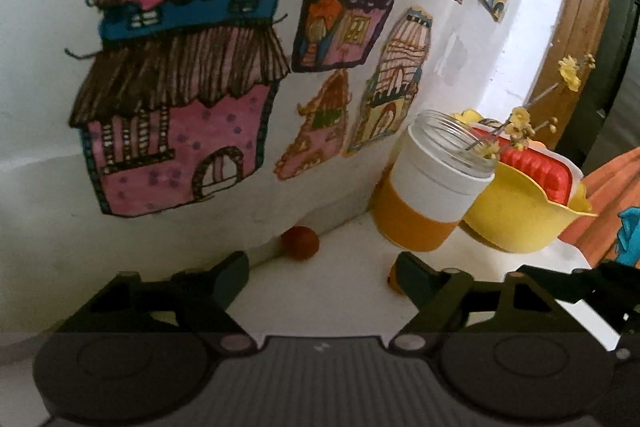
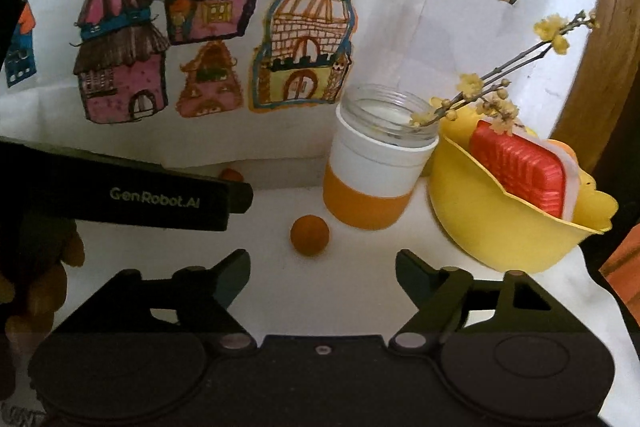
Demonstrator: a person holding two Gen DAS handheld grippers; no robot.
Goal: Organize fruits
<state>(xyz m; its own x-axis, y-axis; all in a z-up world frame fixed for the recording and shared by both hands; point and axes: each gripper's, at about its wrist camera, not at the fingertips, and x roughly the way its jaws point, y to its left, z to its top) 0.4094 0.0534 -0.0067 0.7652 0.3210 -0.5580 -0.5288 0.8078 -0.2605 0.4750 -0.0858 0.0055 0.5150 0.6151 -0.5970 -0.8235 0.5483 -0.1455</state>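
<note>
In the left wrist view, the left hand-held gripper (image 1: 322,277) stands wide and empty; a small red fruit (image 1: 300,242) lies against the wall. In the right wrist view, the right hand-held gripper (image 2: 322,277) is wide too, with an orange fruit (image 2: 310,235) on the table (image 2: 360,291) just beside the jar (image 2: 376,163).

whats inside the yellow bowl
In the yellow bowl a red ribbed block with a white edge leans against the far wall, with yellow pieces beside it. Whatever lies below the rim is hidden. The flowering twig crosses above it from the jar.
</note>
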